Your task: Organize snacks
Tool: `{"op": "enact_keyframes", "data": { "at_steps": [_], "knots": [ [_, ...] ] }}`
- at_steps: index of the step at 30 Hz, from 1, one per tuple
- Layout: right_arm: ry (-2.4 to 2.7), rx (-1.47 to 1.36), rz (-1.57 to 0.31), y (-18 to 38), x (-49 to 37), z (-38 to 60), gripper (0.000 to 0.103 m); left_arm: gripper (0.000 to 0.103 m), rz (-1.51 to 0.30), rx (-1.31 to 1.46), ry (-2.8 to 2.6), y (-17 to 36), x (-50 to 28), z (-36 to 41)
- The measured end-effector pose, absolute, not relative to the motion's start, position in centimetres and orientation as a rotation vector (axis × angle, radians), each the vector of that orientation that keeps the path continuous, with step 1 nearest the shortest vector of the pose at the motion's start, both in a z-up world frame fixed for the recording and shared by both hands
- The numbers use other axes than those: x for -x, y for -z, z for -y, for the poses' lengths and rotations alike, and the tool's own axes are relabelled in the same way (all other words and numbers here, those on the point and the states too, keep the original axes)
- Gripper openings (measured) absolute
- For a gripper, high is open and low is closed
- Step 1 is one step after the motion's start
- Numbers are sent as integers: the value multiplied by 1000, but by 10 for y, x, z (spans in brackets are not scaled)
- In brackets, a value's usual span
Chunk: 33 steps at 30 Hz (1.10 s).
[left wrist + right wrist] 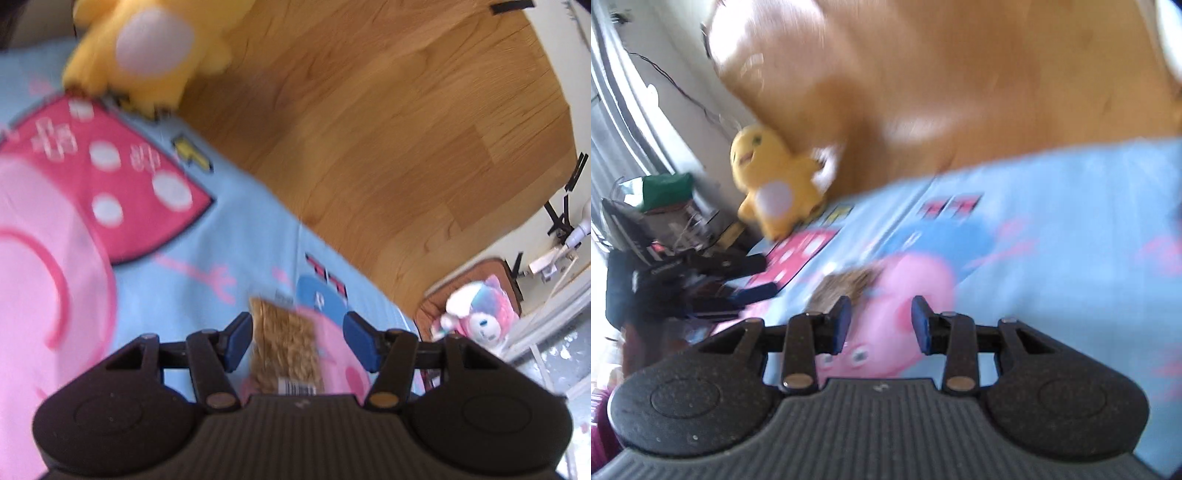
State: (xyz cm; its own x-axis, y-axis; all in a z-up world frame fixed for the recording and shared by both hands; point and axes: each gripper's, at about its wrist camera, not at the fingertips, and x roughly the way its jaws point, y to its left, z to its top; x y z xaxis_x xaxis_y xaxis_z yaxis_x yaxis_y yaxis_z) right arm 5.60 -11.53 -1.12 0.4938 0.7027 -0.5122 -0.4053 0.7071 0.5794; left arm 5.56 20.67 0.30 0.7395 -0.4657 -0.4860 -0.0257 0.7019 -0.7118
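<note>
A brown granola-like snack bar point(286, 345) in clear wrap lies on the light blue cartoon blanket point(240, 236). My left gripper point(300, 338) is open, its blue pads on either side of the bar, the left pad close to it. In the right wrist view the same bar point(846, 284) lies just beyond my right gripper's left finger. My right gripper point(881, 319) is open and empty above the pink pig print. The left gripper's arm point(701, 273) shows dark at the left of that view.
A yellow plush toy point(142, 55) point(775, 177) sits at the blanket's far edge by the wooden floor point(388, 129). A pink and white plush point(476, 317) lies on a brown cushion at the right. Cluttered bags and boxes point(665, 214) stand by the wall.
</note>
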Motion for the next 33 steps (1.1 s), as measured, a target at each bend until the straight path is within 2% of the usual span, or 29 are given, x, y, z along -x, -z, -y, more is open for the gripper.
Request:
{"op": "enact_keyframes", "data": {
  "at_steps": [4,5,7,8,11,12,15,20,25,33],
  "knots": [
    [-680,-448,-860,18,-73,90,38,53,-713,766,290,16,-59,-194],
    [-692,-481,-881,22,-78,86,36,52,-709,774,301,17,-59,-194],
    [-713,-520,-911,28,-90,79,24,49,-704,814,322,22,-59,-195],
    [-720,-541,-917,29,-89,77,24,47,-705,818,319,23,-60,-197],
    [-724,-593,-916,32,-86,80,19,47,-703,818,326,22,-57,-196],
    [-736,-633,-926,35,-85,83,15,48,-709,826,339,22,-57,-196],
    [-742,-754,-926,39,-75,105,11,54,-717,862,380,21,-54,-195],
    [-727,-864,-862,36,-44,148,10,67,-711,861,452,12,-46,-175],
    [-726,-1024,-813,40,-23,186,10,69,-760,755,537,-1,-45,-118],
    [-712,-1164,-616,29,5,256,10,69,-820,709,684,-16,-57,-42]
  ]
}}
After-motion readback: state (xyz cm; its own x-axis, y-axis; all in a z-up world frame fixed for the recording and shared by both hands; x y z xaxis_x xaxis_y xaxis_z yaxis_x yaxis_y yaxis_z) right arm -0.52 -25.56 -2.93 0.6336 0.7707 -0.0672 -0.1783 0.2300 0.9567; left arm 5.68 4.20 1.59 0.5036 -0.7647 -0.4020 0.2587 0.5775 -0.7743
